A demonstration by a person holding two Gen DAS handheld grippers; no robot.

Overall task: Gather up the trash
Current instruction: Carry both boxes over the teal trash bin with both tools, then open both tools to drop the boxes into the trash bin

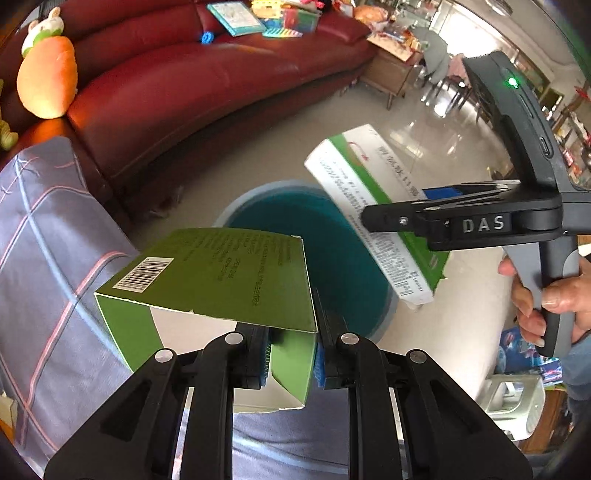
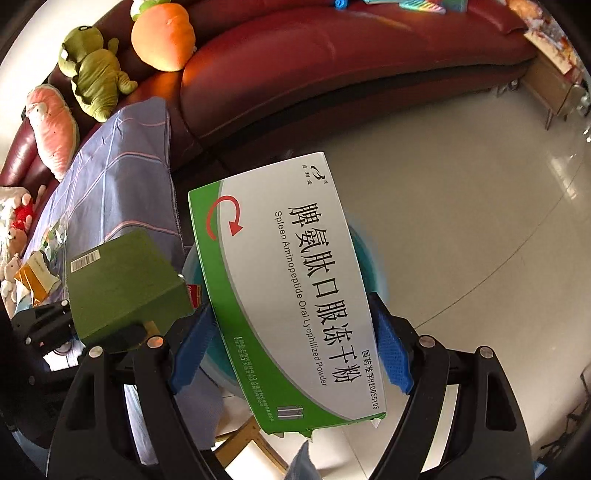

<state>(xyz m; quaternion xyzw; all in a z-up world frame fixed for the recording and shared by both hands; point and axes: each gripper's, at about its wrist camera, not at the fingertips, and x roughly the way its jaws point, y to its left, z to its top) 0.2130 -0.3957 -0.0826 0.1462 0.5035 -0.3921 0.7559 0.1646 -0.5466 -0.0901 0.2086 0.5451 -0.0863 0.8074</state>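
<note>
- A dark red leather sofa (image 2: 332,62) curves along the far side of the room.
- An orange carrot plush (image 2: 164,35) leans on it, with a green dinosaur plush (image 2: 94,74) and a pink plush (image 2: 53,127) to its left.
- A purple plaid cloth (image 1: 44,236) drapes over something near the sofa.
- Pale glossy floor (image 2: 461,221) lies to the right.
- Far right, perhaps a wooden side table (image 1: 388,74), blurred.

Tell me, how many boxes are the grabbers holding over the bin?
2. A dark green box sits in the left gripper; a white-and-green medicine box sits in the right gripper. Both hang above the teal bin.
</note>
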